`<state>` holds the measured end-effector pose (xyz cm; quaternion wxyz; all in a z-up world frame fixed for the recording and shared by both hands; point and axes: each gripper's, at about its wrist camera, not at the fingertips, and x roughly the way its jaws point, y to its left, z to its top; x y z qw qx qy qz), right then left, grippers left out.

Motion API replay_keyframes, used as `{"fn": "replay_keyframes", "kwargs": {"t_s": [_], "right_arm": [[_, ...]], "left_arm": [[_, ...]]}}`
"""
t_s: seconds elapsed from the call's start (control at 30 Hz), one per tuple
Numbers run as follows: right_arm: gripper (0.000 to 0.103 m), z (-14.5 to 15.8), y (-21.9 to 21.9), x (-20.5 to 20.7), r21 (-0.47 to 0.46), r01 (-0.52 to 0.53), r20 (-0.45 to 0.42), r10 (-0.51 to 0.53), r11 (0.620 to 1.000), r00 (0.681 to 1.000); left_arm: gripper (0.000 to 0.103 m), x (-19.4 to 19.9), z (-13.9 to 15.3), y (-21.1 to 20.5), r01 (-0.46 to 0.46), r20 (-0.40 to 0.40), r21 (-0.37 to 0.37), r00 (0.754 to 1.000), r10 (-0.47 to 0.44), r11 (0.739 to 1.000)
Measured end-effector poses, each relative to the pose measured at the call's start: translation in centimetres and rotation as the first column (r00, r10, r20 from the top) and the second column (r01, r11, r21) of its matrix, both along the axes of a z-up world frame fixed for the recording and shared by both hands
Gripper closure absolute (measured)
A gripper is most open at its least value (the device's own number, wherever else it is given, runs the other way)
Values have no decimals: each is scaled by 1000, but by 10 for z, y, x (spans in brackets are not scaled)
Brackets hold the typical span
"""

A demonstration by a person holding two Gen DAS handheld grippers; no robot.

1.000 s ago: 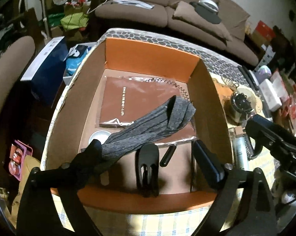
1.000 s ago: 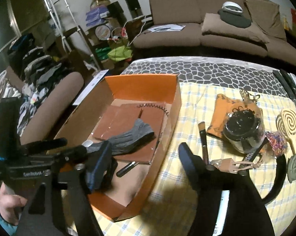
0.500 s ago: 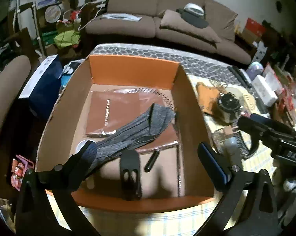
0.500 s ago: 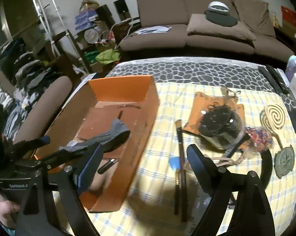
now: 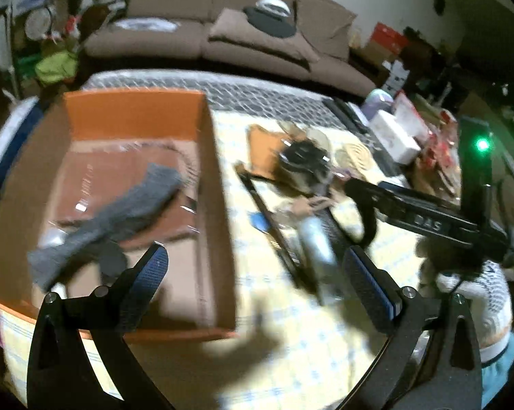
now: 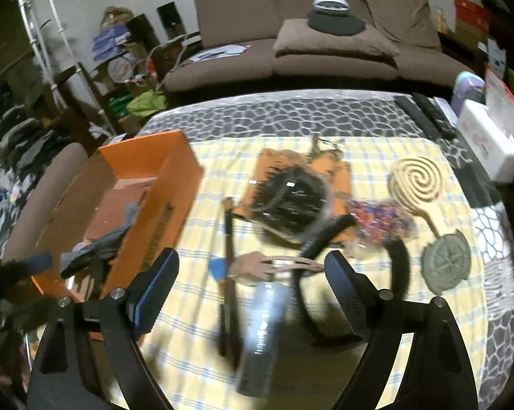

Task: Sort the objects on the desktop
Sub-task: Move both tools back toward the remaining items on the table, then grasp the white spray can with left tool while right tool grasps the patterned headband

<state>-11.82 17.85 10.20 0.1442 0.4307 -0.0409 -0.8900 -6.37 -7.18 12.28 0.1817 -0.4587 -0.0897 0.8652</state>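
Now both empty: left hand-held gripper (image 5: 253, 266) jaws wide apart beside orange box (image 5: 219, 225); right hand-held gripper (image 6: 251, 270) spread wide above clear bottle (image 6: 267, 311); grey sock (image 5: 116, 212) inside box.

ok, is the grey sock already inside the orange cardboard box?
Yes, the grey sock lies across the brown notebook inside the orange cardboard box.

One orange box (image 6: 161, 184) holds one grey sock (image 5: 120, 212) and one brown notebook (image 5: 96, 177). On the checked surface (image 6: 376, 157) lie one glass jar (image 6: 291, 205), one spiral coaster (image 6: 417, 181), one round green disc (image 6: 446, 263) and one clear bottle (image 6: 267, 321). Two remotes (image 6: 427, 116) lie side by side at its far edge.
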Motion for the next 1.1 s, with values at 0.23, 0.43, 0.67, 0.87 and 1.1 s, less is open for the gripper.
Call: {"fn": "replay_keyframes", "kwargs": {"t_s": [0.23, 0.43, 0.67, 0.87, 1.1], "right_arm": [[16, -6, 30, -4, 15, 58, 14, -58, 998, 998], [18, -8, 62, -7, -21, 124, 31, -123, 992, 992], [19, -12, 88, -6, -31, 173, 47, -172, 984, 984], [19, -24, 121, -7, 12, 247, 70, -248, 969, 966], [43, -50, 135, -10, 43, 259, 149, -262, 965, 953]], "left_arm": [[0, 11, -14, 60, 86, 11, -92, 996, -86, 992], [0, 20, -30, 106, 139, 43, -128, 990, -134, 982], [1, 8, -62, 137, 110, 81, -203, 992, -96, 973], [10, -4, -88, 144, 81, 104, -251, 993, -56, 964], [26, -8, -107, 149, 79, 142, -282, 989, -40, 956]]}}
